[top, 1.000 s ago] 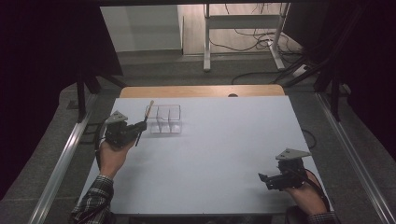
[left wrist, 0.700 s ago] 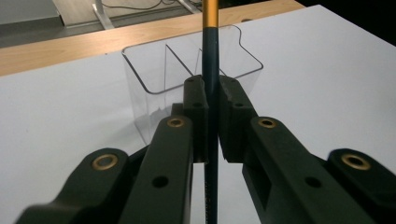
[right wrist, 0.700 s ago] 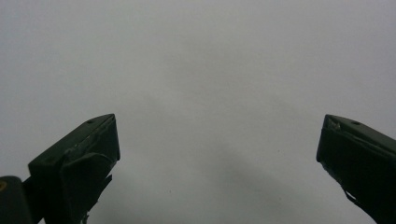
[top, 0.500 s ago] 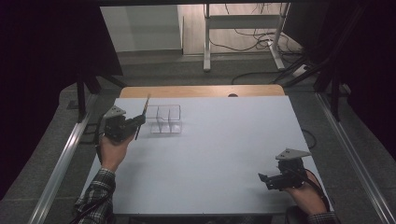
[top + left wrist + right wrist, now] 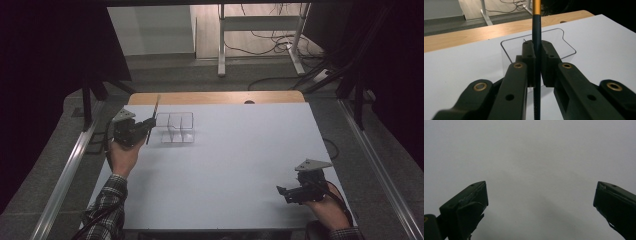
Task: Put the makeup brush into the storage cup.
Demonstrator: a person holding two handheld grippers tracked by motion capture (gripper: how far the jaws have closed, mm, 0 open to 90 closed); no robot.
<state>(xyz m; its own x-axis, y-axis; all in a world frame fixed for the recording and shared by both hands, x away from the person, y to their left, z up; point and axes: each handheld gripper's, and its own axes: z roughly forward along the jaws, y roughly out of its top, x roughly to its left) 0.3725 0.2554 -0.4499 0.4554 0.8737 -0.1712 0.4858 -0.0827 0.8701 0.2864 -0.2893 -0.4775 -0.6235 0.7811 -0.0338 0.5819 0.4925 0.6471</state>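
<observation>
A thin stick with a dark blue shaft and a yellow upper end [image 5: 152, 121] [image 5: 536, 37] stands nearly upright in my left gripper [image 5: 145, 126] [image 5: 537, 50], whose jaws are shut on it. The gripper hovers at the table's far left, just left of a clear plastic box with compartments [image 5: 175, 128] [image 5: 564, 42]. In the left gripper view the box lies right behind the jaws. My right gripper [image 5: 283, 193] [image 5: 540, 195] rests near the front right corner, its jaws open over bare white tabletop with nothing between them.
The white tabletop [image 5: 240, 150] has a wooden strip [image 5: 215, 97] along its far edge. Metal rails [image 5: 65, 185] run along both sides of the table. Beyond the table, cables and a desk frame [image 5: 260, 30] stand on the floor.
My left gripper has shifted slightly toward the far edge with the stick in it, and the stick's top reaches further up. The right gripper has not moved.
</observation>
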